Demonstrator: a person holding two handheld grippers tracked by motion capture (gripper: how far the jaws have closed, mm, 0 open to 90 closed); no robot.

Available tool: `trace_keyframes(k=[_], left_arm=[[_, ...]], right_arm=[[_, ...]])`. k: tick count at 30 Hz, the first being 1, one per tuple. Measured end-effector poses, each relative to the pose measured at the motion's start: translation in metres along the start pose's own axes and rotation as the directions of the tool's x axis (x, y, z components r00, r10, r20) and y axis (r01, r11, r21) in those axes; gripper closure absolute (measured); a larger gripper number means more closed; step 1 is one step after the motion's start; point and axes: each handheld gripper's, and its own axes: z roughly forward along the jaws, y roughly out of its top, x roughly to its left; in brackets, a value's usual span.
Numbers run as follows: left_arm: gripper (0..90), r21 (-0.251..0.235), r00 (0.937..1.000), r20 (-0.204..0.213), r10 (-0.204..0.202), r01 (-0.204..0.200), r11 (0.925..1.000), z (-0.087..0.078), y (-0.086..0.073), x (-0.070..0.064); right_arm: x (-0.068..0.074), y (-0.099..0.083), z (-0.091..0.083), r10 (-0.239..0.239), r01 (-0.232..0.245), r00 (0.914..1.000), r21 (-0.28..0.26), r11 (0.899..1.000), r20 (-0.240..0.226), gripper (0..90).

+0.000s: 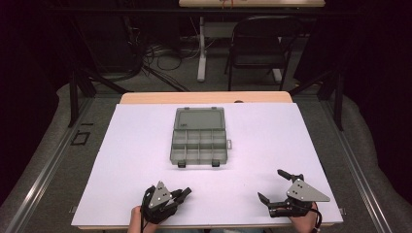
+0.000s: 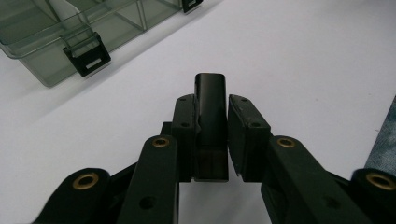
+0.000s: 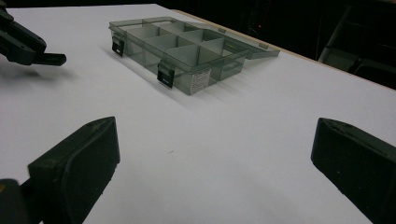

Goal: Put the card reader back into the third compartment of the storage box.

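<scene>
A white worktop [image 1: 145,160] is seen in a dim room. A small black block [image 2: 211,116] is clamped between the closed jaws of the left gripper [image 1: 182,194] at the near edge. The right gripper [image 1: 273,187], jaws spread wide and empty, is held well apart. An open clear organizer [image 1: 199,141] lies beyond, mid-worktop.

Your left gripper [image 1: 183,193] sits low near the organizer box [image 1: 199,138], on its near-left side, jaws clamped on a small black block [image 2: 211,116]; your right gripper [image 1: 273,186] rests near-right of that box — jaws spread wide, empty.
</scene>
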Motion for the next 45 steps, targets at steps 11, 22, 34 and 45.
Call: trace_keyframes(k=[11,22,34,45], left_arm=[[73.5,-0.016,0.9999,0.0,0.011,-0.011,0.9998,-0.003,0.002,0.0],[73.4,-0.033,0.9996,-0.001,0.028,-0.028,0.9991,-0.006,0.009,-0.001],[73.4,-0.046,0.9985,-0.003,0.055,-0.055,0.9974,-0.006,0.019,0.001],[73.4,-0.063,0.9983,-0.005,0.057,-0.058,0.9964,-0.003,0.028,0.01]], right_arm=[[0.001,0.0,0.001,0.002,-0.002,1.0,0.01,1.0,-0.004,0.8],[0.0,-0.001,0.001,0.009,-0.008,0.9999,0.011,1.0,-0.006,0.8],[0.0,-0.001,0.002,0.003,-0.003,1.0,0.017,1.0,-0.004,0.9],[-0.001,-0.001,0.001,0.006,-0.006,1.0,0.013,1.0,0.002,0.9]])
